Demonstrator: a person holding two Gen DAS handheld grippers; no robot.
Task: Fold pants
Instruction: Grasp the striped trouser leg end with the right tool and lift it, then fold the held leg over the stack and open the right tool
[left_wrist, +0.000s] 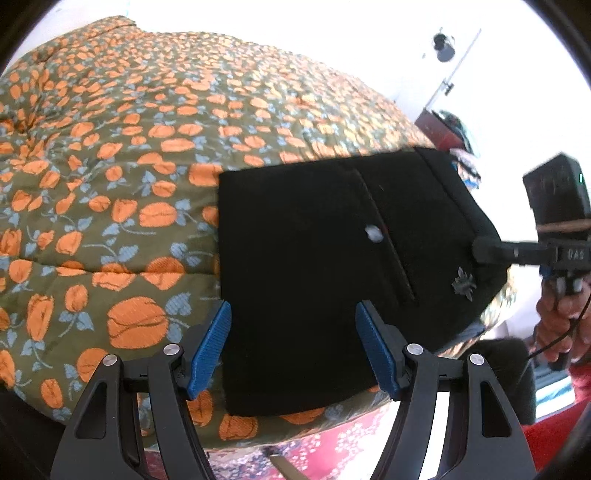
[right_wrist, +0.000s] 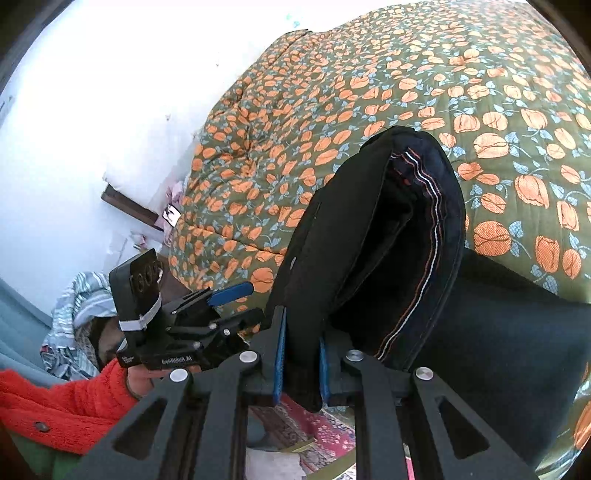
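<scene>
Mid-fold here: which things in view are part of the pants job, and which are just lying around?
Job:
- pants, black, folded on the quilt
- right gripper, shut on the pants' waistband
- left gripper, open above the pants, touching nothing

Lying about:
- striped cloth heaped on the floor
- patterned rug under the bed edge

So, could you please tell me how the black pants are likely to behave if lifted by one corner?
The pants look floppy: the edge pinched in the right tongs curls over. Probably thick, fairly heavy, since they lie folded in layers. Unlikely to slip from the ribbed pads.
</scene>
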